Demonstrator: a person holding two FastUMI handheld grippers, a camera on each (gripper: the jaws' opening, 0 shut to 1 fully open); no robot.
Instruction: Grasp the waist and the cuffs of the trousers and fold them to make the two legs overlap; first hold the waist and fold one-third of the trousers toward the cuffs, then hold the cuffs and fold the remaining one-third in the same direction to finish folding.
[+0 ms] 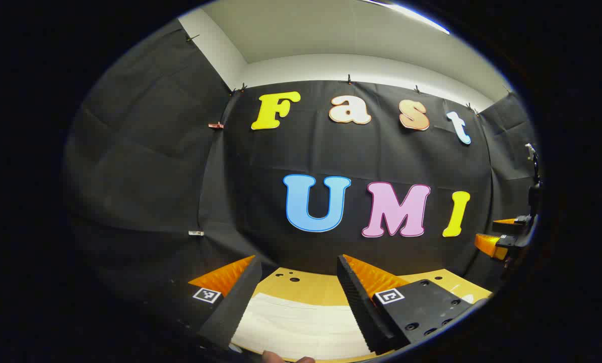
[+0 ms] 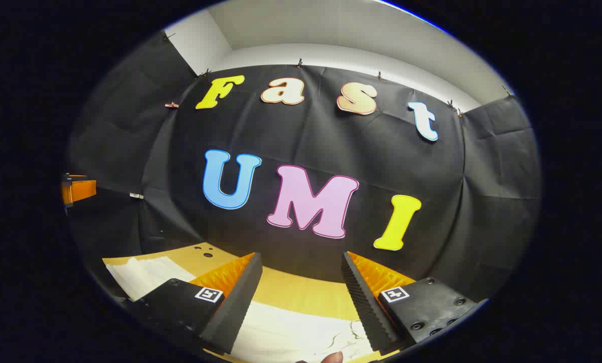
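- Below the left gripper [image 1: 295, 297], in the left gripper view, white trousers [image 1: 301, 322] lie flat on the table [image 1: 311, 285]; jaws apart, empty. Lower squarely onto the hem.
- Beneath the right gripper [image 2: 298, 297], in the right gripper view, the trousers lie flat; jaws wide, empty. Descend level with its partner, I judge.

I could read no word, number or brand on anything. The closest thing to a sign was the small square coded markers [image 1: 390, 296] on the left gripper [image 1: 298, 258] and the right gripper [image 2: 302, 254], which carried black-and-white patterns and no lettering.
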